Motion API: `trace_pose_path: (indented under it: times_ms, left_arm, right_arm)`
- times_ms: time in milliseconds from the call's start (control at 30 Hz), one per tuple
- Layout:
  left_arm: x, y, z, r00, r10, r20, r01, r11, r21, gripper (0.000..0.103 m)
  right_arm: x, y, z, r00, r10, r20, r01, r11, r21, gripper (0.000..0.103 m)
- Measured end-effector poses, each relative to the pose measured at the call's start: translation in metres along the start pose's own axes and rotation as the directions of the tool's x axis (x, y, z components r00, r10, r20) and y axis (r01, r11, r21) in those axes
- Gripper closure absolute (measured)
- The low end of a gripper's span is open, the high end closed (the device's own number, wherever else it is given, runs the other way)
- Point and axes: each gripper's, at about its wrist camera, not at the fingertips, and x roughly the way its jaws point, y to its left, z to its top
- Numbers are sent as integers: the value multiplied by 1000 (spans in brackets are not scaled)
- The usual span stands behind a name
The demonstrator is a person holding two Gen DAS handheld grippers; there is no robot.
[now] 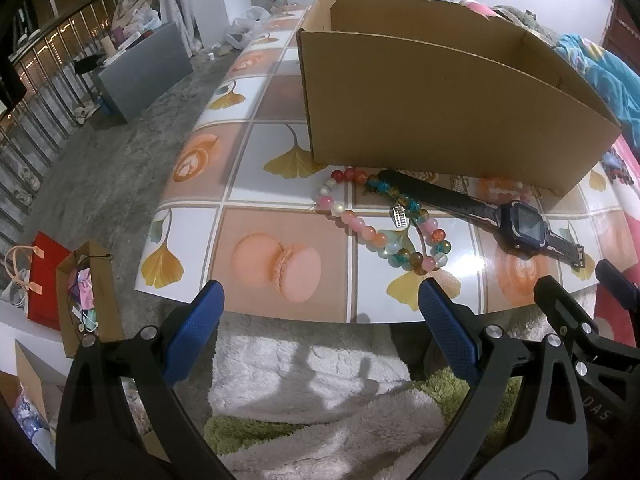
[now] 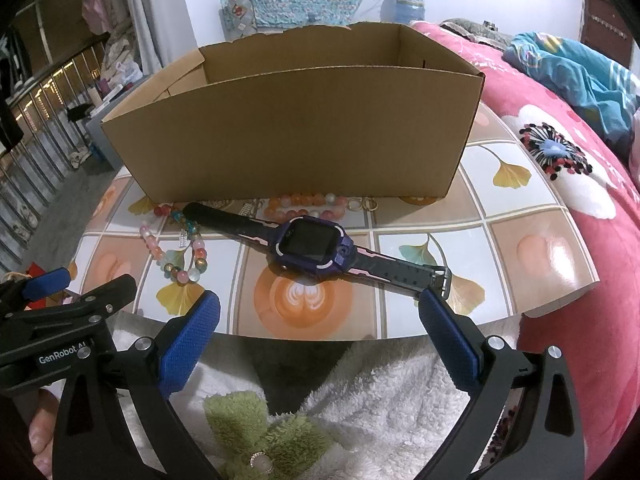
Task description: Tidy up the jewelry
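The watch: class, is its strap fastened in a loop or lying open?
Open. The watch lies flat on the table, both strap ends stretched apart, the buckle unfastened.

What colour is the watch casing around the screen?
Dark purple with pale pink accents; the watch shows best in the right wrist view.

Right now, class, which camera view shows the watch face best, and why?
The right wrist view: the watch lies centred ahead of the open right gripper, its dark screen facing the lens. The left wrist view shows it off to the right, slanted, one strap under the bead bracelet.
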Motion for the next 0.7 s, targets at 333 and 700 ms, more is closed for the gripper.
trace_pose_path:
  times_ms: [333, 700]
  left_arm:
    - [1, 2, -3, 1000, 2, 1, -2, 1000, -2, 9]
    - [-6, 1, -5, 1000, 7, 4, -7, 1000, -3, 9]
  right_arm:
    - [-1, -1, 1, 1000, 3, -1, -3, 1000, 1, 6]
    - [0, 0, 0, 1000, 1, -1, -1, 1000, 2, 6]
